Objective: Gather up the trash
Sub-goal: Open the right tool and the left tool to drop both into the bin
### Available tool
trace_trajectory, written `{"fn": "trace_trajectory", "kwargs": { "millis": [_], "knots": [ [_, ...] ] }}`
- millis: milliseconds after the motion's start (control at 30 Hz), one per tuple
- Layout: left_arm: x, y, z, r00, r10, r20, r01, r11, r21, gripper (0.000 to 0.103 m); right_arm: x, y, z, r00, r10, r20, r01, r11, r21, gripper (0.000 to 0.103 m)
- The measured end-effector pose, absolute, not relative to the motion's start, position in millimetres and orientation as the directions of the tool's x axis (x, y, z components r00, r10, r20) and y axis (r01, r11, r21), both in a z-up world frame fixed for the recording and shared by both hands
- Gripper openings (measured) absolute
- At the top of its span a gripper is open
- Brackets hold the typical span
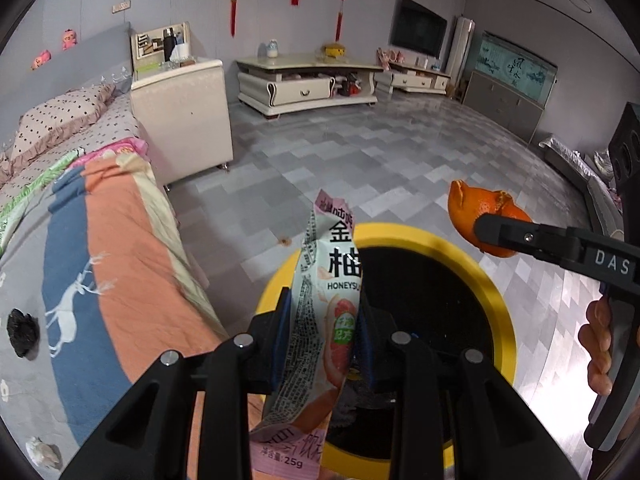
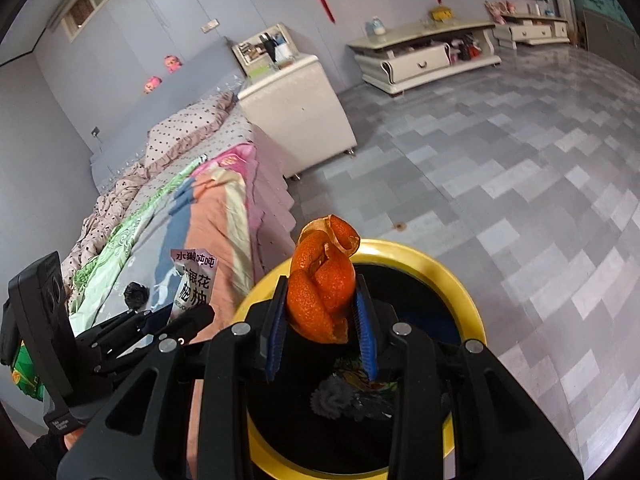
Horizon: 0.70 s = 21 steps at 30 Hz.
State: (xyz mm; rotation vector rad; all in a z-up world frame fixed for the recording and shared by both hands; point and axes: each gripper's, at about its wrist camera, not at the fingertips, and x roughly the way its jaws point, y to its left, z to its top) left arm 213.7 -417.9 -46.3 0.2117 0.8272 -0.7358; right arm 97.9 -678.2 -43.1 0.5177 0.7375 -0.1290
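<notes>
**Two pieces of trash above the bin: where the drop can fail**

The left gripper point(image 1: 320, 344) is closed on a crumpled pale snack wrapper with printed fruit point(image 1: 320, 320), and the right gripper point(image 2: 322, 320) is closed on a curled orange peel point(image 2: 324, 284). Both pieces hang over the round black bin with the yellow rim point(image 1: 496, 304), which fills the lower centre of each wrist view.

The wrapper is light and long. Its lower end hangs near the left side of the rim, just beside the bed with the patterned quilt point(image 1: 120, 260). If the gripper lets go here, the wrapper can drift and land on the quilt or the grey tiled floor point(image 1: 360, 168).

The peel sits near the far rim in the right wrist view. It can hit the rim and bounce out, or stick to the blue pads point(image 2: 366, 332). The two grippers are near each other and can collide.
</notes>
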Motion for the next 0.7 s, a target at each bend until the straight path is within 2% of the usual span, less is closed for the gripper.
{"fn": "trace_trajectory", "kwargs": {
  "millis": [200,400,467,533,600,700],
  "knots": [
    [210,-425,-61,0.42,-0.508,-0.752,0.68,0.725,-0.11,0.028,98,-683,-65,0.715,0.069,-0.696,0.317,0.855,0.41,0.03],
    [208,-425,-56,0.418,-0.515,-0.748,0.693,0.714,-0.104,0.03,100,-679,-56,0.717,0.049,-0.696,0.328,0.856,0.399,0.032],
    [208,-422,-55,0.417,-0.516,-0.748,0.689,0.716,-0.11,0.035,99,-679,-54,0.713,0.028,-0.7,0.34,0.86,0.381,0.033],
    [209,-419,-54,0.41,-0.523,-0.748,0.684,0.718,-0.128,0.052,99,-679,-52,0.709,0.008,-0.705,0.356,0.859,0.368,0.034],
    [209,-413,-52,0.419,-0.524,-0.742,0.678,0.724,-0.129,0.057,97,-681,-51,0.709,-0.015,-0.705,0.374,0.856,0.358,0.044],
    [210,-402,-51,0.429,-0.517,-0.741,0.666,0.735,-0.127,0.067,95,-681,-49,0.705,-0.028,-0.709,0.389,0.851,0.352,0.05]
  ]
}}
